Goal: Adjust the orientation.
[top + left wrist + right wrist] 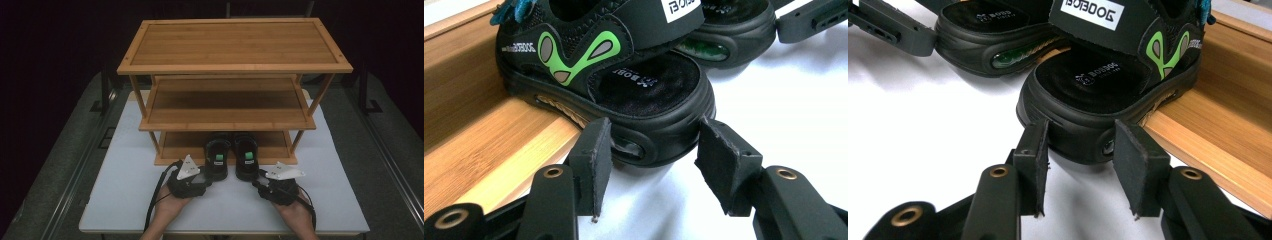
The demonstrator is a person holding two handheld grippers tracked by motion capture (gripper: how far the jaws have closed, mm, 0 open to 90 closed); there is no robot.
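White table [125, 200]: both tools released, L tool [651, 150] & R tool [1080, 150] straddling sandal heels [659, 125].

White table [125, 200] under bamboo rack [235, 45], two black sandals [232, 160] half-on.

Both sandals' [232, 155] toes hide under the rack's middle shelf [227, 107]; the forearms are cut off at the bottom edge

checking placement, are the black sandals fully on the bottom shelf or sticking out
Sticking out: both black sandals have toes on the bamboo rack's bottom shelf, heels overhanging.
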